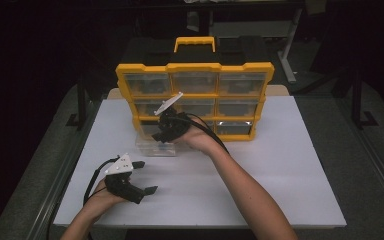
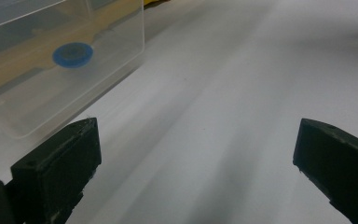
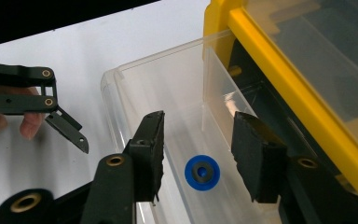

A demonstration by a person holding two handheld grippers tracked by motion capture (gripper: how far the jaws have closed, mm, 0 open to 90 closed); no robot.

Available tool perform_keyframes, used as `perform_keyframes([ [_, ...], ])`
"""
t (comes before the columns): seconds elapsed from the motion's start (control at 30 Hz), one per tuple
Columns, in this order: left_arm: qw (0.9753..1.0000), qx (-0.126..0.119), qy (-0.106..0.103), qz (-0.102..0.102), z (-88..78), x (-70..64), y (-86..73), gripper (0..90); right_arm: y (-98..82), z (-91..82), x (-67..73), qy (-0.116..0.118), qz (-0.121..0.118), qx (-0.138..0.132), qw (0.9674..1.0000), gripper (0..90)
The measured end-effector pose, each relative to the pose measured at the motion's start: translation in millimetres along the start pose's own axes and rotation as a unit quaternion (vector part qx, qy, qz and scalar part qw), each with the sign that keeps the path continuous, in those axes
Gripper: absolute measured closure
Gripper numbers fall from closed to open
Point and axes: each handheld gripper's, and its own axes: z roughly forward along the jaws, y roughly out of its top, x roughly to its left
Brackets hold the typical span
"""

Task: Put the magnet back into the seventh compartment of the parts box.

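I have the yellow organiser [image 1: 195, 95] standing upright at the back of the white desk [image 1: 280, 175], its clear-fronted drawers in three rows. One clear drawer [image 1: 155, 145] is pulled out and sits on the desk right in front of the organiser's lower left corner. In the right gripper view the organiser's yellow frame [image 3: 279, 74] runs close along the drawer's right side, and a clear divider wall [image 3: 219, 98] stands inside the drawer just beyond my right fingers, so there is little room on that side.

My right gripper [image 1: 166, 131] hangs over the open drawer. Its fingers [image 3: 151, 149] are parted a modest way and have hold of nothing. The blue washer [image 3: 202, 173] lies flat on the drawer floor, below and between the two fingers, touching neither, a bit nearer the right-hand one.

My left gripper [image 1: 140, 176] sits low over bare desk, well in front of the drawer and to its left. Its fingers [image 2: 60, 163] are spread wide with only desk between them. From the left gripper view I see the washer [image 2: 72, 54] through the drawer's clear wall [image 2: 98, 70], up and to the left of those fingers.
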Motion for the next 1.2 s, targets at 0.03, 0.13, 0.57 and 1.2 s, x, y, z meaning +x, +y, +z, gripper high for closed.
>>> perform_keyframes([
  [0.03, 1.0, 0.0, 0.0, 0.0, 0.0, -0.1, -0.1, 0.7, -0.1, -1.0, -0.3, -0.001, -0.002, 0.001, 1.0, 51.5],
  [0.13, 1.0, 0.002, 0.001, 0.002, -0.4, -0.4, -0.2, 0.7, -1.0, -5.9, -0.5, -0.001, -0.003, 0.001, 1.0, 49.2],
  [0.57, 1.0, 0.003, 0.001, 0.002, -0.8, -0.7, -0.6, 0.7, -9.1, -28.9, -3.1, -0.003, 0.015, -0.01, 0.9998, 36.7],
  [1.2, 1.0, 0.005, 0.002, 0.004, -0.6, -0.4, -0.7, 0.7, -37.9, -52.2, -4.8, -0.017, 0.048, -0.029, 0.9983, 8.9],
])
